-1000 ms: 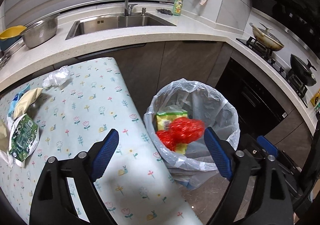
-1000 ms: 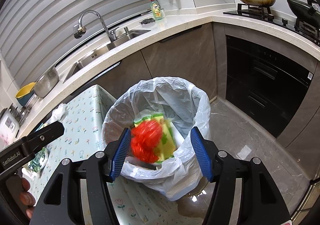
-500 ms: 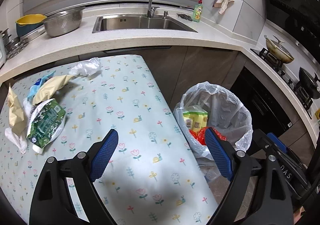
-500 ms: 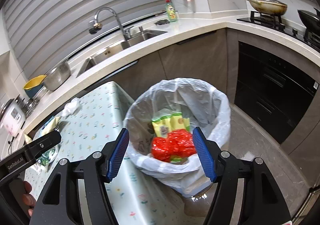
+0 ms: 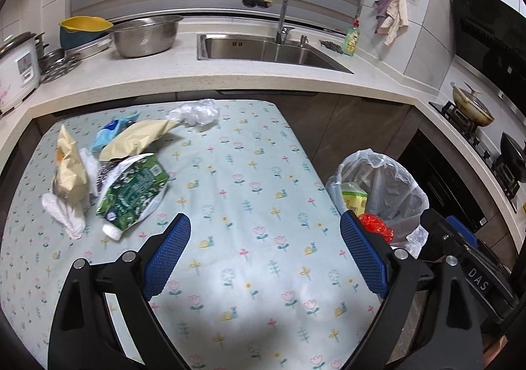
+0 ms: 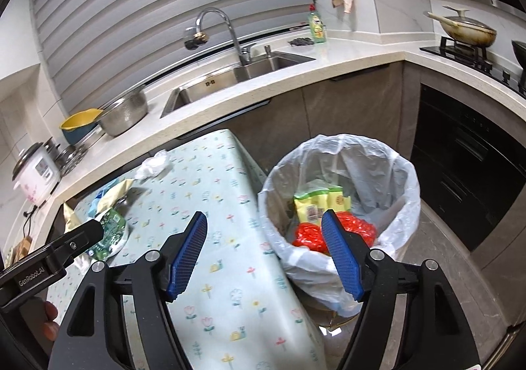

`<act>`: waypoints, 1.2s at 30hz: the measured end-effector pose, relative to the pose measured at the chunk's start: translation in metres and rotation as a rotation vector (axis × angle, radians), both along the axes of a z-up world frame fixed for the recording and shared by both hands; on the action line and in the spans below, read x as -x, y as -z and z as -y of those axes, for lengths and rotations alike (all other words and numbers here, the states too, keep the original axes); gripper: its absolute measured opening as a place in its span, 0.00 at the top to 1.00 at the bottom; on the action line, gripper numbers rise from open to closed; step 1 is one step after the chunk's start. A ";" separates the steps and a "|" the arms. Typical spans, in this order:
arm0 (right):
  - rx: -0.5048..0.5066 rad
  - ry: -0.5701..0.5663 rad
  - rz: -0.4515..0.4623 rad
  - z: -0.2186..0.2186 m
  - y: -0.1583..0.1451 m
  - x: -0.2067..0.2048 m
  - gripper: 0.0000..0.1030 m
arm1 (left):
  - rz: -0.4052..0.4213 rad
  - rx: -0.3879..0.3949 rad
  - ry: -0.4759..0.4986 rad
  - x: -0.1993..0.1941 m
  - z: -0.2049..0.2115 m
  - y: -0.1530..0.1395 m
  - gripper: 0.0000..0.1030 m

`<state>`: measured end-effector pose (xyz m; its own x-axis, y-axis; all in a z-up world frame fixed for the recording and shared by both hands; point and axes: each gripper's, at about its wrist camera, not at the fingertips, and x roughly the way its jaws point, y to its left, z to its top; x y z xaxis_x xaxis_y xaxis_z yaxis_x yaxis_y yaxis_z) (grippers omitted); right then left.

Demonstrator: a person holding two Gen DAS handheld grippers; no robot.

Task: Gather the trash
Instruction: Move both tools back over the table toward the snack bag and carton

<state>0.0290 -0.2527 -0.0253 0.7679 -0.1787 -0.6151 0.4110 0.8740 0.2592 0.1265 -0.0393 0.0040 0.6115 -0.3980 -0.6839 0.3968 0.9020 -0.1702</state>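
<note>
A trash bin lined with a clear bag (image 5: pixel 391 179) (image 6: pixel 342 156) stands on the floor right of the table. Inside lie a red wrapper (image 6: pixel 304 233) (image 5: pixel 376 227) and a yellow-green packet (image 6: pixel 317 202). On the table's far left lies a pile of trash: a green pouch (image 5: pixel 131 192) (image 6: pixel 111 228), beige bags (image 5: pixel 138 136), a blue packet (image 5: pixel 110 130), white tissue (image 5: pixel 62 212). A crumpled clear plastic (image 5: pixel 197 111) (image 6: pixel 153 166) lies near the far edge. My left gripper (image 5: pixel 263 248) hangs open over the tablecloth, empty. My right gripper (image 6: pixel 264 248) is opening, nothing between its jaws, over the table's edge and the bin.
The flowered tablecloth (image 5: pixel 250 205) covers a table butting the counter (image 5: pixel 164 80). Behind are a sink (image 5: pixel 263 51), a steel colander (image 5: pixel 144 34), a yellow bowl (image 5: pixel 85 24) and a rice cooker (image 5: pixel 16 70). A stove with pans (image 5: pixel 473 107) lies right.
Both grippers swung left, away from the bin toward the table. The red wrapper, falling a second ago, now lies in the bin. The trash pile has come into fuller view.
</note>
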 end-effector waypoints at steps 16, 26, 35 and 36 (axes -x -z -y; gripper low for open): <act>0.064 -0.165 -0.001 -0.096 -0.021 -0.026 0.31 | -0.002 0.034 -0.165 0.001 -0.114 0.002 0.10; 0.089 -0.297 -0.036 -0.168 -0.016 -0.051 0.31 | -0.014 0.054 -0.284 0.001 -0.185 0.007 0.09; 0.116 -0.389 -0.064 -0.219 -0.012 -0.072 0.31 | -0.032 0.086 -0.352 -0.006 -0.233 0.014 0.09; 0.117 -0.397 -0.069 -0.224 -0.012 -0.075 0.31 | -0.035 0.090 -0.356 -0.006 -0.237 0.015 0.09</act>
